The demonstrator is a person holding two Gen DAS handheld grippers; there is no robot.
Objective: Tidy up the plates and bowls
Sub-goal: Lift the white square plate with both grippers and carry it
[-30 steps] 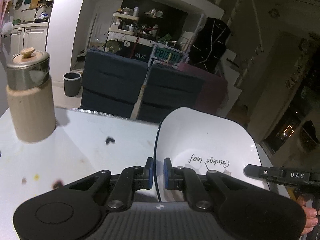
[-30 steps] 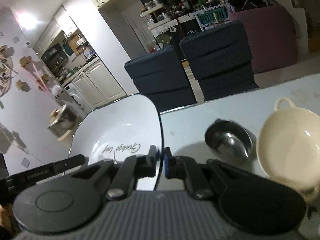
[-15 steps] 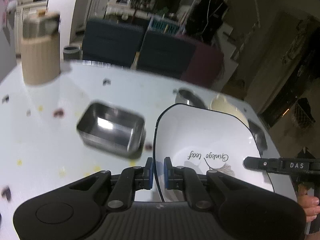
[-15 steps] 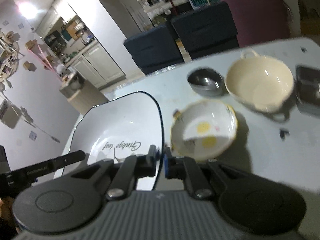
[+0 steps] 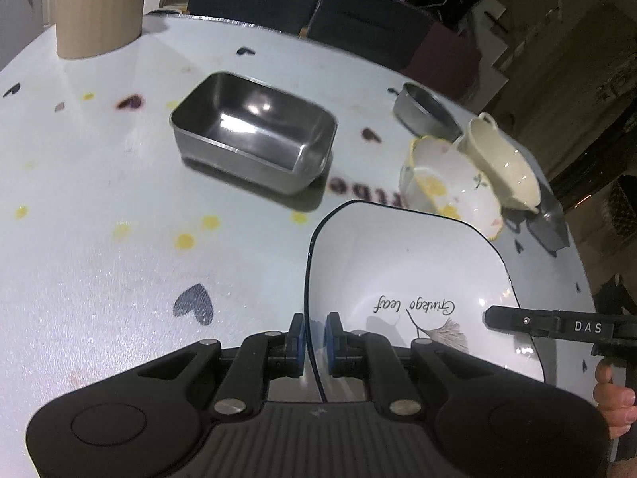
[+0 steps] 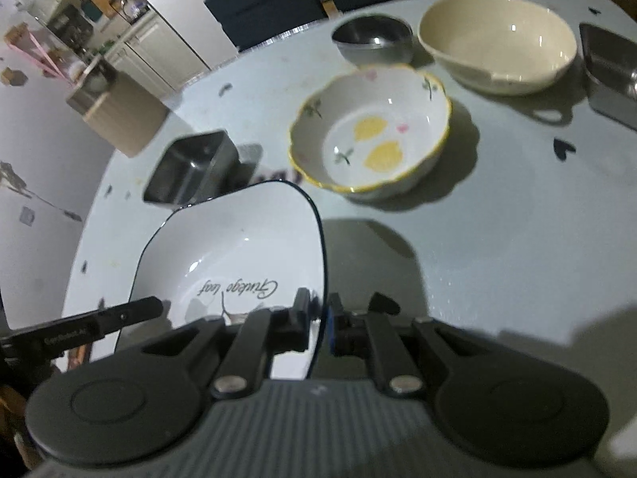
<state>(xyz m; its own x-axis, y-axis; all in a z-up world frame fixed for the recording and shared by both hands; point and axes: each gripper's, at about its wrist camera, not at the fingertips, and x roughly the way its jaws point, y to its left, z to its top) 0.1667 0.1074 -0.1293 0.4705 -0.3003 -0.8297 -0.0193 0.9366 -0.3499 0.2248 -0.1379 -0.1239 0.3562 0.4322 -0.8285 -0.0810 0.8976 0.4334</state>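
A: Why do two grippers hold one plate?

B: The white plate [image 5: 418, 279] is wide and square, with a dark rim. The left gripper [image 5: 314, 338] pinches its left edge and the right gripper [image 6: 318, 322] pinches the opposite edge, so I think the load is shared and the plate stays level. The fingers of both are narrow, closed on the thin rim.

A: Where is the plate in the frame?

B: In the left wrist view it fills the lower right; in the right wrist view, the lower left. It hangs above the desk [image 5: 99, 239], over a bare part near the front, and its shadow falls on the desk.

A: And the other dishes?

B: The lemon bowl [image 6: 370, 131] stands just behind it, the cream bowl [image 6: 497, 36] and the small steel bowl [image 6: 374, 38] further back. The steel tray [image 5: 254, 131] is at upper centre of the left view. I judge the bare spot is chosen so that the plate touches nothing.
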